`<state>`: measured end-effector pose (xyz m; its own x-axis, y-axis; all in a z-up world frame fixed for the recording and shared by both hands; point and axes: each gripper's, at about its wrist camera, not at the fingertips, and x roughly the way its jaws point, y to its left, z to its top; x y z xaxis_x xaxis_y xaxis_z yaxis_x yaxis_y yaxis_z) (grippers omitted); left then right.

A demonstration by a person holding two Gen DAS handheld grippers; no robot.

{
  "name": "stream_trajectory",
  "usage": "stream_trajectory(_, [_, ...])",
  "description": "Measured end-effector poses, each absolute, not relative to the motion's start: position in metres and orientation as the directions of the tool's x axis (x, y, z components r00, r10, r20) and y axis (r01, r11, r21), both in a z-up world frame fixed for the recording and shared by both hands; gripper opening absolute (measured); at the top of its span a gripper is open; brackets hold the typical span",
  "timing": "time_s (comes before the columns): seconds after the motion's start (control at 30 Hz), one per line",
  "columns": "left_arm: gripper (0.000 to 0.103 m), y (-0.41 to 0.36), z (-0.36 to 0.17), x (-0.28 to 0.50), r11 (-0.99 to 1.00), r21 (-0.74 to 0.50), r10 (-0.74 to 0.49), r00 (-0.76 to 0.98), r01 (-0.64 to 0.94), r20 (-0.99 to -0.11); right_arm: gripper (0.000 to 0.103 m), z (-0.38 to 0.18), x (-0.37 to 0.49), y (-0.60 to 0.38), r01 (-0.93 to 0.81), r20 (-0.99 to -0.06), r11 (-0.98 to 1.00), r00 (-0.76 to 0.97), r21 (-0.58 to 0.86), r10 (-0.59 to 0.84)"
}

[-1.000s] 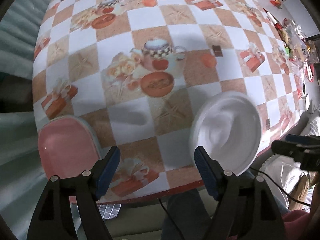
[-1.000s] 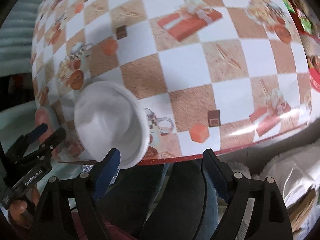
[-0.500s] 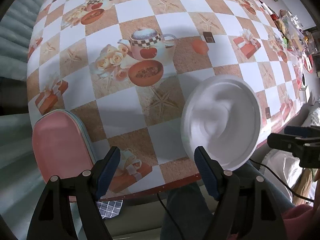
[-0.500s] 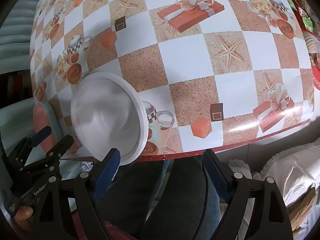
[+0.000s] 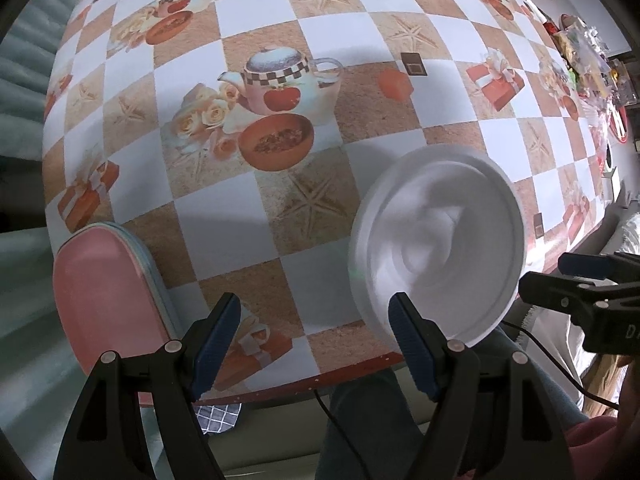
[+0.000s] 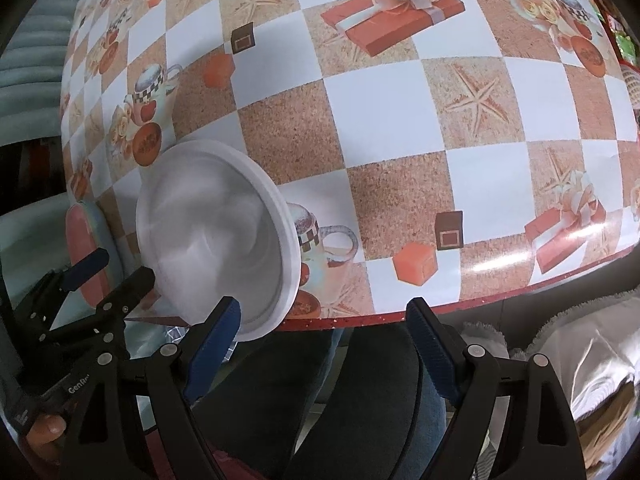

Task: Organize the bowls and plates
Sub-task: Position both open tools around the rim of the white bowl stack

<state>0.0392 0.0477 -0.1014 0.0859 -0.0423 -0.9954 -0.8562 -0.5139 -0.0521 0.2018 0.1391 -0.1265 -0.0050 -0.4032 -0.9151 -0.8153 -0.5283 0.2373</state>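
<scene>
A white bowl (image 5: 440, 244) sits near the front edge of the table; it also shows in the right wrist view (image 6: 216, 240). A stack of plates with a pink one on top (image 5: 108, 300) lies at the table's front left corner, seen small in the right wrist view (image 6: 82, 240). My left gripper (image 5: 316, 340) is open and empty, between the plates and the bowl, its right finger over the bowl's near rim. My right gripper (image 6: 324, 340) is open and empty, below the table edge just right of the bowl.
The table (image 5: 280, 200) has a checkered cloth printed with teapots, gift boxes and starfish. Cluttered packets lie at the far right (image 5: 580, 52). The person's legs (image 6: 320, 400) are under the front edge. A pale cushion (image 6: 580, 360) is at right.
Both grippers have moved closer to the table and the bowl. The bowl and the plates have not moved on the table. Both grippers stay open.
</scene>
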Motion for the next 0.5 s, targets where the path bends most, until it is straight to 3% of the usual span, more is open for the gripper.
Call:
stream_trajectory(0.1, [0.079, 0.048, -0.103, 0.039, -0.519, -0.058, -0.037, 0.090, -0.853, -0.995, 0.087, -0.130, 0.198, 0.140, -0.808, -0.921, -0.546, 0.011, 0.222, -0.390])
stream_trajectory(0.13, [0.079, 0.048, -0.104, 0.038, -0.524, -0.061, -0.034, 0.093, -0.850, -0.995, 0.091, -0.134, 0.195, 0.140, -0.806, -0.918, -0.553, 0.033, 0.209, -0.395])
stream_trajectory(0.17, [0.079, 0.048, -0.105, 0.037, -0.527, -0.064, -0.031, 0.095, -0.847, -0.995, 0.103, -0.138, 0.194, 0.141, -0.808, -0.912, -0.553, 0.047, 0.206, -0.408])
stream_trajectory(0.5, [0.079, 0.058, -0.114, 0.035, -0.523, -0.057, -0.045, 0.094, -0.850, -0.995, 0.103, -0.140, 0.187, 0.146, -0.811, -0.921, -0.545, 0.019, 0.214, -0.390])
